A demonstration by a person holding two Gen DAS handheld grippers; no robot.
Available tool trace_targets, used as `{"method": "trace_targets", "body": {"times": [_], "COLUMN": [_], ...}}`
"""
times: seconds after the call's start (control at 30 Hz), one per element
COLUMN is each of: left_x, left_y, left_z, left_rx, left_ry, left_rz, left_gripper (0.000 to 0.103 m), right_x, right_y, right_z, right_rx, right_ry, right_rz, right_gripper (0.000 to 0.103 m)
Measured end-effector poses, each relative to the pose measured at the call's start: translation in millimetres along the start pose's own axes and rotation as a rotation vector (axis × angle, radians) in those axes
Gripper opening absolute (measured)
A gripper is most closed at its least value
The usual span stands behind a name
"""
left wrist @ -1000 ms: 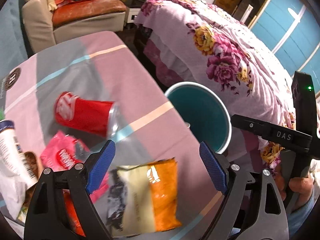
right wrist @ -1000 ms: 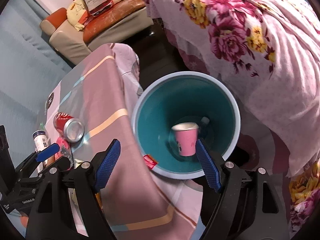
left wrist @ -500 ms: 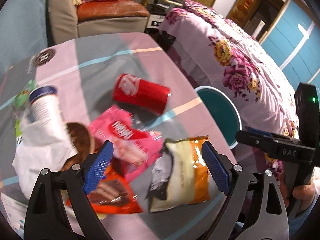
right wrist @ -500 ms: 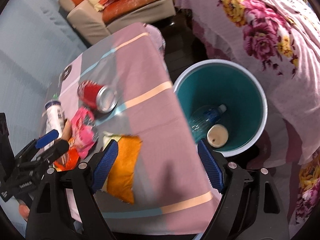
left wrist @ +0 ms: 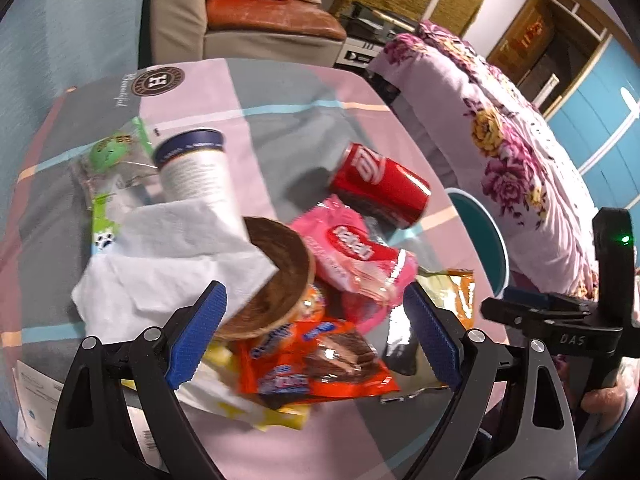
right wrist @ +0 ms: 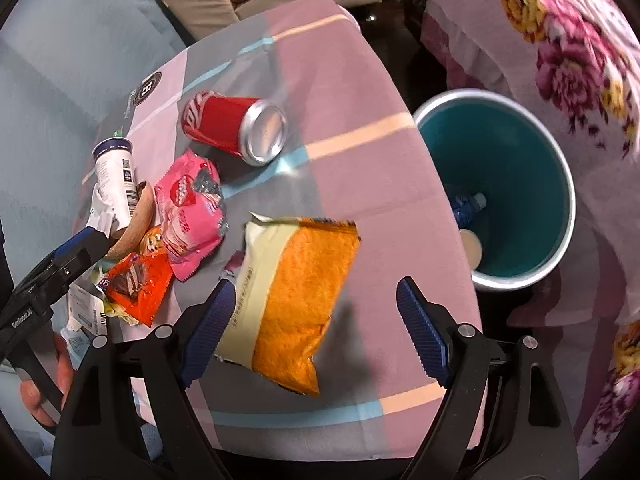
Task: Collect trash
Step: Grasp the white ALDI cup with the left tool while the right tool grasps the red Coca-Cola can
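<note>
The left gripper (left wrist: pixel 316 336) points down at a slant over a trash pile, jaws wide apart and holding nothing. From left to right lie one white tube (left wrist: pixel 196 172), one soft tissue (left wrist: pixel 160 256), one brown bowl (left wrist: pixel 276 276), one pink wrapper (left wrist: pixel 352 256), one red can (right wrist: pixel 234 126) on its side, and one orange bag (right wrist: pixel 288 296). The right gripper (right wrist: pixel 312 328) hangs steeply over the bag, jaws apart, empty. One round teal bin (right wrist: pixel 516 184) stands beside the table (right wrist: pixel 360 80).

A red can (right wrist: pixel 234 128) lies sideways near crumpled wrappers (right wrist: pixel 188 210); teal bin (right wrist: pixel 560 184) holds a bottle (right wrist: pixel 468 205).
</note>
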State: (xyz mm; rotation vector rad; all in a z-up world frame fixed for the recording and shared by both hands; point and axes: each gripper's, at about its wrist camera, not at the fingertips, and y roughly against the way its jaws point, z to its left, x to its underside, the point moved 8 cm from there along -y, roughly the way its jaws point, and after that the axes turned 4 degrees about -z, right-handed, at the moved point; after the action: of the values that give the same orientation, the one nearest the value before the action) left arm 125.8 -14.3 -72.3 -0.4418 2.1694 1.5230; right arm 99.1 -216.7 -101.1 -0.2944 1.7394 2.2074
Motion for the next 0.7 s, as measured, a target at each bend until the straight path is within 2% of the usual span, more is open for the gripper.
{"method": "trace_targets", "body": {"times": [0.4, 0.47, 0.7], "left_x": [-54, -63, -68], "left_y": [-9, -15, -45], "left_z": [55, 56, 61], "left_rx": [-0.085, -0.087, -0.081], "left_ry": [0.036, 0.021, 0.016], "left_rz": [-0.023, -0.014, 0.052], "left_gripper": [0.088, 0.082, 0.082], "right_x": [-74, -86, -103], "right_y": [-4, -10, -42], "right_z": [43, 52, 73], "right_rx": [0.063, 0.061, 0.078], "right_ry": [0.226, 0.258, 0.376], "right_rz": [-0.039, -0.031, 0.043], "right_gripper": [0.079, 0.079, 0.079]}}
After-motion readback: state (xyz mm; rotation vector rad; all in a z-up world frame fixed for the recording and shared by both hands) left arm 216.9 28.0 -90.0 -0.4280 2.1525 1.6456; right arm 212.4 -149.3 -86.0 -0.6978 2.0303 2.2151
